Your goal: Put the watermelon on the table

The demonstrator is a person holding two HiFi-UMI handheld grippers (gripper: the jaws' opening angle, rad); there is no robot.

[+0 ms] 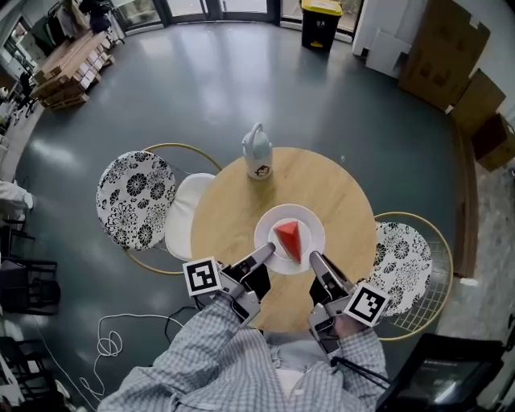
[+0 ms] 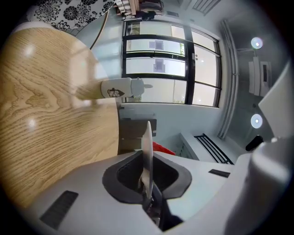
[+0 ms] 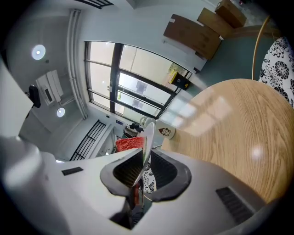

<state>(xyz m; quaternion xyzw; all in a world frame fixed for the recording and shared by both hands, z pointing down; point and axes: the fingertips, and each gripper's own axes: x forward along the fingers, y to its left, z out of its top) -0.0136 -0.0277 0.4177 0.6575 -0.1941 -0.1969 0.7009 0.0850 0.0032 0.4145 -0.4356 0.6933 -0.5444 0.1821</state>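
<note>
The person is holding a white plate (image 1: 265,234) between the two tools, one on each side of its near rim. The left hand-held gripper (image 1: 266,254) is clenching the plate's left-hand edge. In the left gripper view the plate is showing edge-on as a thin white blade pinched between the grey jaws, which are standing only slightly apart. The right hand-held gripper (image 1: 315,262) is grasping the opposite edge in the same way, and the right gripper view is showing the rim caught between its jaws.

The watermelon (image 1: 290,241) – a red wedge – is lying on the middle of the plate. A strip of its red flesh is peeking past the rim in both gripper views. The plate is sitting over the near part of the round wooden worktop (image 1: 225,211), inside its edge. Whether its underside is touching the wood or hanging just above it cannot be told.

Near the far edge of the worktop a white jug (image 1: 257,153) with a small dark emblem is standing upright, well apart from the plate. A gold-framed chair with a black-and-white floral cushion (image 1: 135,198) is standing at the left side of the worktop, with a plain white seat pad (image 1: 185,219) tucked just beside the wood. A second floral chair (image 1: 402,259) is standing at the right. The person's checked sleeves (image 1: 193,354) are filling the bottom of the head view. On the grey floor behind are a yellow-lidded bin (image 1: 322,22) and cardboard boxes (image 1: 444,53), and a white cable (image 1: 109,343) is looping at the lower left.
</note>
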